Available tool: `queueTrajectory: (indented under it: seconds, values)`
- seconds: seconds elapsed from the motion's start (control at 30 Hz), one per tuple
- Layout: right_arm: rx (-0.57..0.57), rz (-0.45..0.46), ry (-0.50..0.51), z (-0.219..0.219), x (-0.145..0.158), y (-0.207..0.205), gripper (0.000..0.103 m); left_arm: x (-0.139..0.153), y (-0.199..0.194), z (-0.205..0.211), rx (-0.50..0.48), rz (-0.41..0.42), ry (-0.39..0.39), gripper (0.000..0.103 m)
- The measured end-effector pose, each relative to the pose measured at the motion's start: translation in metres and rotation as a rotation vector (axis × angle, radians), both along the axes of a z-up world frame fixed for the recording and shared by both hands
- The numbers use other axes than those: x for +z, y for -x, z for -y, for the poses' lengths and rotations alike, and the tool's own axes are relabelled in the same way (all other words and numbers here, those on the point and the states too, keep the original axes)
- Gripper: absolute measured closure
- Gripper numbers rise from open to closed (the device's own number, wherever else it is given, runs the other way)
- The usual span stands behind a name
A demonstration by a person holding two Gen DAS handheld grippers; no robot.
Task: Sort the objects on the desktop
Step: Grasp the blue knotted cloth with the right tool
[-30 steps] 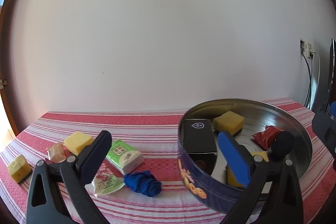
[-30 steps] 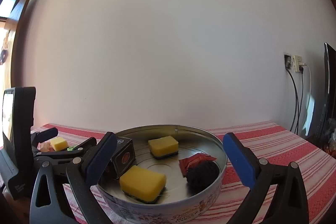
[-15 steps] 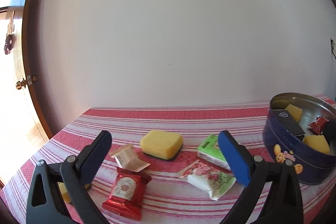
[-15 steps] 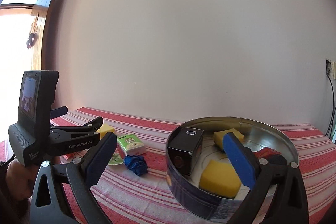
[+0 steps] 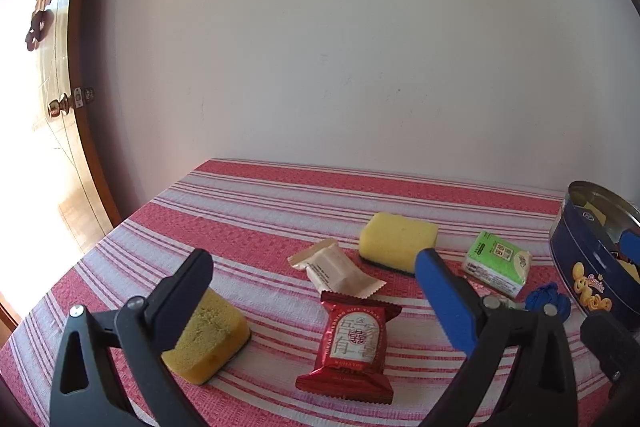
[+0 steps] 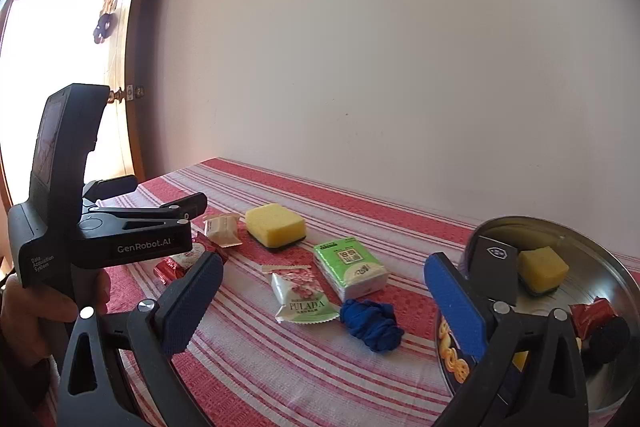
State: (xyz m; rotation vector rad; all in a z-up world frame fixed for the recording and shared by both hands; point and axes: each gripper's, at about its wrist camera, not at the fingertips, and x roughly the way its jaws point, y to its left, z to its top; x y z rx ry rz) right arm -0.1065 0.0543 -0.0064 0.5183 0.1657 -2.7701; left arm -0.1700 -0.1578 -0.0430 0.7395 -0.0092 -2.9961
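Observation:
My left gripper [image 5: 314, 263] is open and holds nothing. It hovers over a red snack packet [image 5: 354, 343] and a cream packet [image 5: 336, 271]. One yellow sponge [image 5: 208, 339] lies by its left finger, another yellow sponge [image 5: 396, 241] farther back. My right gripper [image 6: 322, 267] is open too, low over a white PULADA packet [image 6: 302, 295], a green tissue pack [image 6: 350, 267] and a blue cloth ball [image 6: 372, 323]. The round blue tin [image 6: 560, 239] at the right holds a black box [image 6: 494, 267], a yellow sponge [image 6: 542, 267], a red packet [image 6: 592, 315] and a black ball [image 6: 608, 339].
A red-and-white striped cloth [image 5: 280, 211] covers the table, which ends against a pale wall. A wooden door [image 5: 60, 147] stands to the left past the table's edge. In the right wrist view a hand [image 6: 36, 307] grips the left tool's handle.
My left gripper has swung left, from over the tin to above the loose packets and sponges. The right gripper has turned left as well, so the tin now sits at its right.

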Motion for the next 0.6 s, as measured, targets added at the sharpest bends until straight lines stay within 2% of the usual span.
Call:
queueTrajectory:
  seconds: [0.27, 0.5, 0.6]
  values:
    - [0.047, 0.155, 0.016, 0.011, -0.012, 0.04, 0.001, -0.003, 0.001, -0.005, -0.012, 0.037, 0.034, 0.001]
    - [0.005, 0.252, -0.01, 0.014, -0.023, 0.06, 0.001, -0.005, 0.006, -0.001, -0.001, 0.068, 0.025, 0.001]
    - [-0.018, 0.323, -0.002, 0.01, -0.031, 0.072, 0.004, -0.005, 0.007, 0.0, 0.003, 0.074, 0.02, 0.001]
